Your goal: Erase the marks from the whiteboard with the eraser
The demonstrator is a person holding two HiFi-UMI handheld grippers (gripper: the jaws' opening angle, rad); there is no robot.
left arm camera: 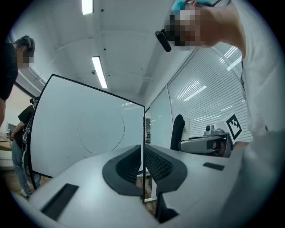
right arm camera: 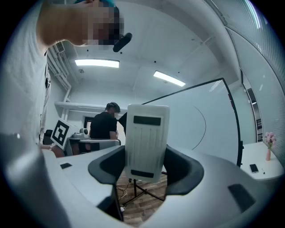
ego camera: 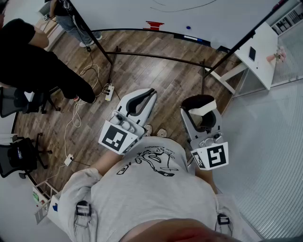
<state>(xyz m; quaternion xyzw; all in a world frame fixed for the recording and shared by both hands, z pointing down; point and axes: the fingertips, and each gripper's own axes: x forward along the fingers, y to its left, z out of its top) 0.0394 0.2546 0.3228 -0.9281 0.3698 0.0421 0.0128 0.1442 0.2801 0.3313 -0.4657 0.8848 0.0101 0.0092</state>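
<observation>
The whiteboard (ego camera: 199,16) stands ahead on a black frame and bears a thin curved line (ego camera: 184,7); the same board (left arm camera: 84,133) fills the left gripper view, with a faint circle (left arm camera: 102,129) on it. My right gripper (ego camera: 200,105) is shut on the white eraser (ego camera: 203,108), held level near my chest. In the right gripper view the eraser (right arm camera: 147,140) stands upright between the dark pads (right arm camera: 109,167), well short of the whiteboard (right arm camera: 196,120). My left gripper (ego camera: 144,97) is shut with nothing in it; its jaws meet in the left gripper view (left arm camera: 143,167).
The board's black stand legs (ego camera: 156,56) cross the wooden floor. A person in black (ego camera: 33,61) stands at the left beside office chairs (ego camera: 19,156). Cables and a power strip (ego camera: 109,92) lie on the floor. A white side table (ego camera: 260,52) stands at the right.
</observation>
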